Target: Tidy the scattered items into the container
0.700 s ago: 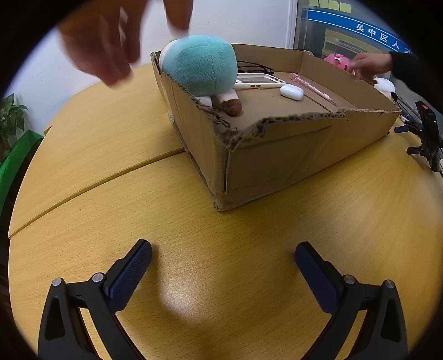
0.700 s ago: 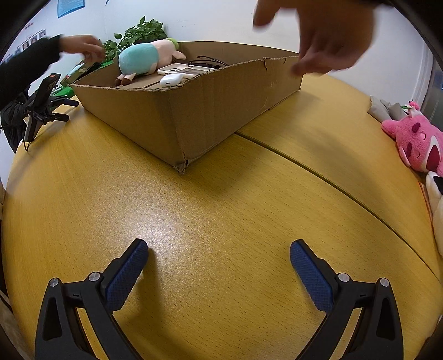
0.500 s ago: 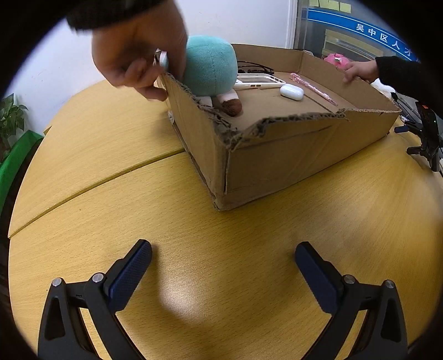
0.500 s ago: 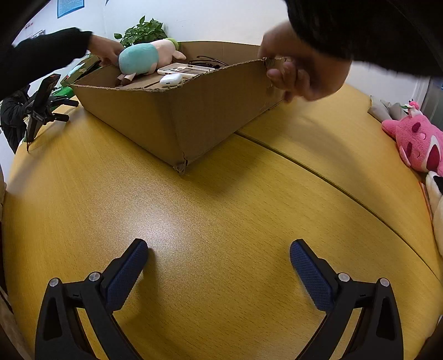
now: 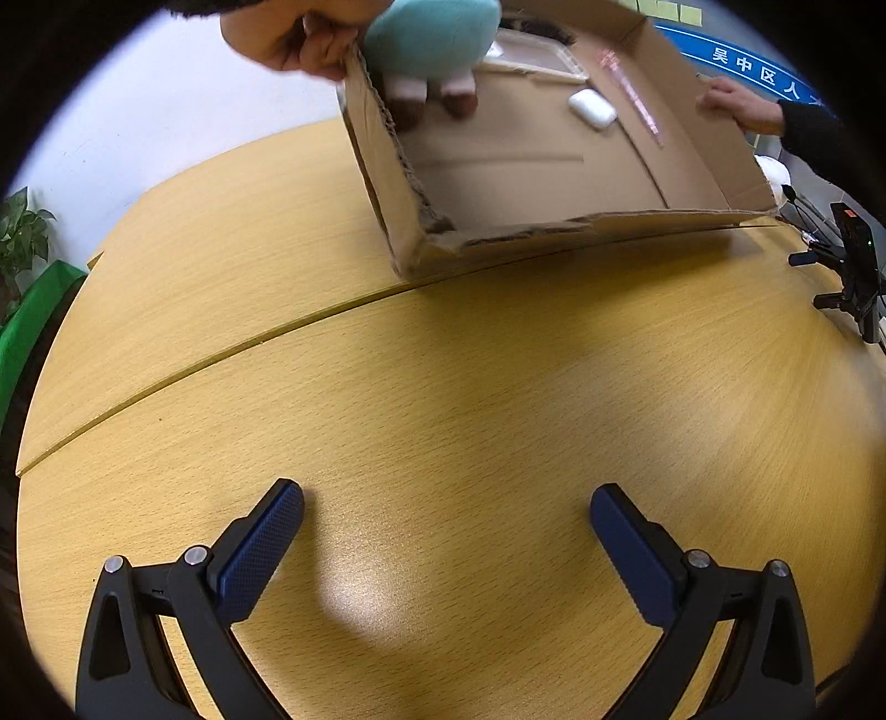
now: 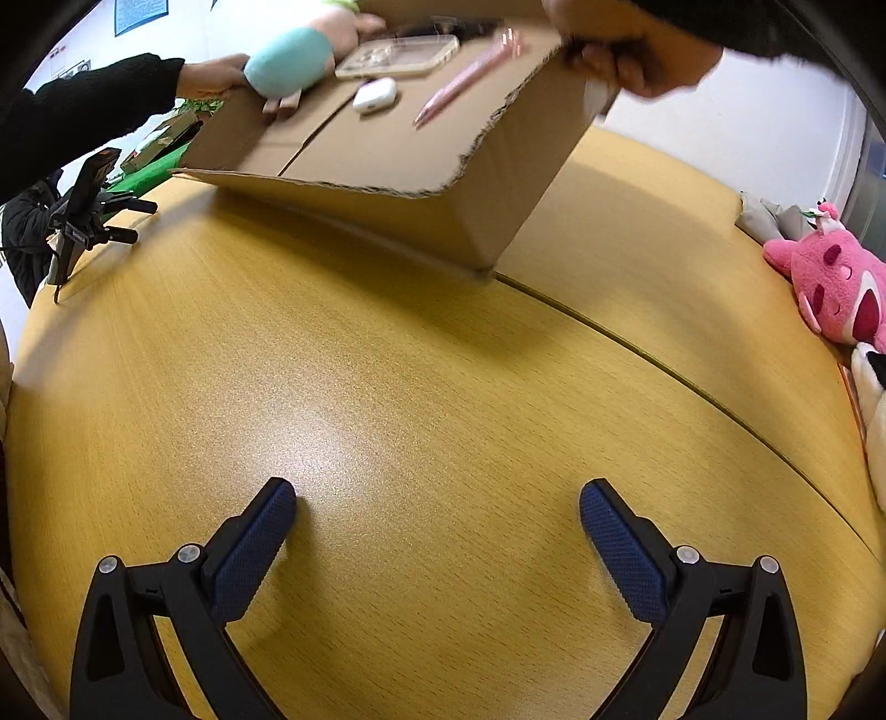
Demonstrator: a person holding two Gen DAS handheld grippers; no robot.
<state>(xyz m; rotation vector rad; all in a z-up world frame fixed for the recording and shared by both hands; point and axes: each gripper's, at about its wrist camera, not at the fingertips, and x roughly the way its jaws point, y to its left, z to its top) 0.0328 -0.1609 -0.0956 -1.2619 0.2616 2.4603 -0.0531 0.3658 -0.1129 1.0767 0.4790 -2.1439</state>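
The left gripper [image 5: 446, 515] rests low over the wooden table [image 5: 443, 360], its blue pads wide apart and holding nothing. The right gripper [image 6: 437, 512] has the same pose: low over the table, fingers spread, nothing between them.

Ahead of both grippers, at the far side of the table, the cardboard box [image 5: 554, 166] is tilted, its far side raised and its open face turned toward the grippers. Only its near lower edge touches the table, just at the seam between the two table halves. Two bare hands hold it: one hand [image 5: 299, 39] grips the far corner ahead and left of the left gripper, the other hand [image 5: 736, 105] holds the wall ahead and to its right.

Inside the box lie a teal plush toy [image 5: 432, 33] at the raised far-left corner, a white earbud case [image 5: 591, 108], a pink pen [image 5: 637, 99] along the right wall and, seen by the right wrist, a phone in a clear case [image 6: 398, 55].

Between the grippers and the box edge the table surface is bare. A phone stand [image 5: 853, 271] is at the table's right edge in the left view, and a pink plush [image 6: 836, 282] lies far right of the right gripper.
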